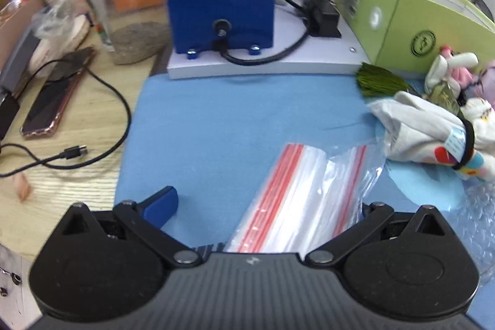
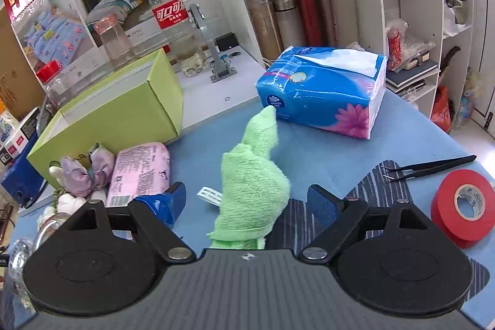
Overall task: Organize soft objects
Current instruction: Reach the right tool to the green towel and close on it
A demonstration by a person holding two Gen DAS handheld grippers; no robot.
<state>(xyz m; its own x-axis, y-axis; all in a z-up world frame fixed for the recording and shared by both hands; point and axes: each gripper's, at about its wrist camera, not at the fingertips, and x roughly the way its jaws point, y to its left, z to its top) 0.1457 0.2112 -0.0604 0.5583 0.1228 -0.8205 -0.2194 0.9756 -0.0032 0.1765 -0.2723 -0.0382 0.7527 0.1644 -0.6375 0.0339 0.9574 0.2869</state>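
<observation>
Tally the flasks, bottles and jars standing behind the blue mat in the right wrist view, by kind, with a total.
Insulated flasks: 4, bronze, silver, red, beige
Clear plastic cola bottle: 1
Clear jars: 2, one upright, one with a red lid
Total: 7

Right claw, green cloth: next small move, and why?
Probably close the right claw on the green cloth. The cloth already lies between its blue fingers, which stand wide apart and do not appear to press it. The left claw has the zip bag between its fingers, likely the cloth's destination.
</observation>
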